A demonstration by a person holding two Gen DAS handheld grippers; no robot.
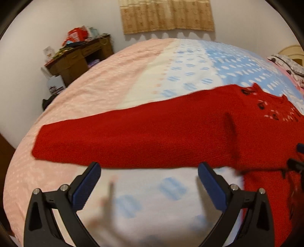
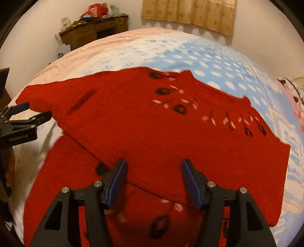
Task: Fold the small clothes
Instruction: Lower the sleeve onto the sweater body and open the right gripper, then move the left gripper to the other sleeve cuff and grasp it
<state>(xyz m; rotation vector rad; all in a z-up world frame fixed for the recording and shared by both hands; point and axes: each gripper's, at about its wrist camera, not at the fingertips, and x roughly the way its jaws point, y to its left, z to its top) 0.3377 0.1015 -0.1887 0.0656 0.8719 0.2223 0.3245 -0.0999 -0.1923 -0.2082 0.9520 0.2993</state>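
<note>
A red knitted sweater (image 2: 152, 129) with black and pink pattern lies on the bed, its top part folded down over the lower part. One sleeve (image 1: 133, 140) stretches out to the left in the left wrist view. My left gripper (image 1: 149, 169) is open and empty, just short of the sleeve's near edge; it also shows at the left edge of the right wrist view (image 2: 28, 112). My right gripper (image 2: 153, 167) is open and empty, hovering over the folded edge of the sweater.
The bed (image 1: 152, 72) has a pink, white and blue patterned cover. A cluttered wooden desk (image 1: 79, 55) stands by the far wall, under a beige curtain (image 1: 167, 15). A patterned pillow (image 1: 286, 66) lies at the right.
</note>
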